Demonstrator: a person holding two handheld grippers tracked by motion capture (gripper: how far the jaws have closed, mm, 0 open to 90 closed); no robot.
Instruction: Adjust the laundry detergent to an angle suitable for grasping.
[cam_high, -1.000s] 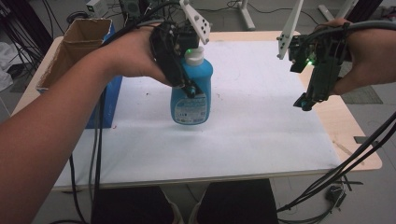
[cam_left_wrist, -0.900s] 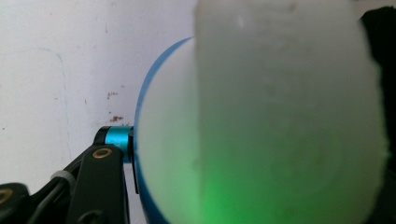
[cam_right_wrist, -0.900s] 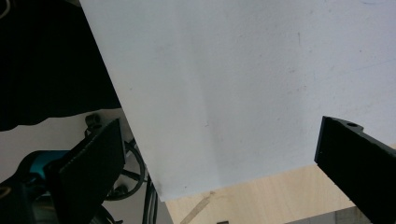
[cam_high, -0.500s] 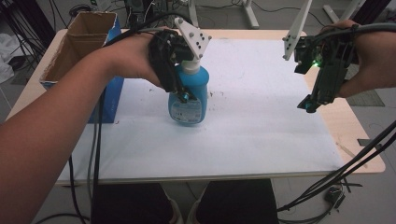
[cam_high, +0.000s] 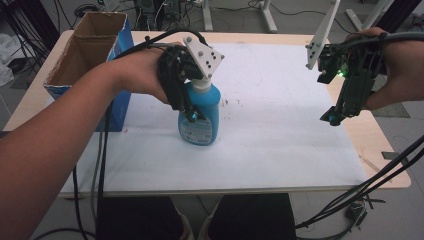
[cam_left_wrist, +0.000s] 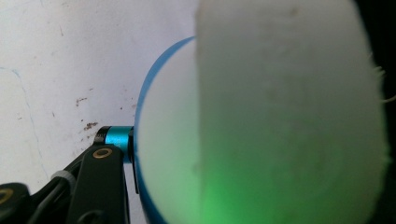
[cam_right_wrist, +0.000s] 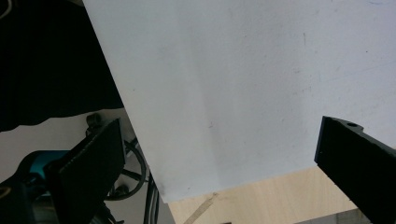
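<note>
Left gripper (cam_high: 189, 107) jaws clamp the blue bottle (cam_high: 201, 117); right gripper (cam_high: 336, 114) jaws wide, empty.

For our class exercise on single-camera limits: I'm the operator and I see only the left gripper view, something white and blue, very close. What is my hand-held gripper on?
Observer: The high view shows a blue bottle with a white cap, upright on the white table, your left hand-held gripper closed on it.
Operator: Is the other one busy?
Observer: No, the right hand-held gripper is open over the table's right edge, holding nothing.
Operator: Anything beside me?
Observer: An open cardboard box at the table's left.
</note>
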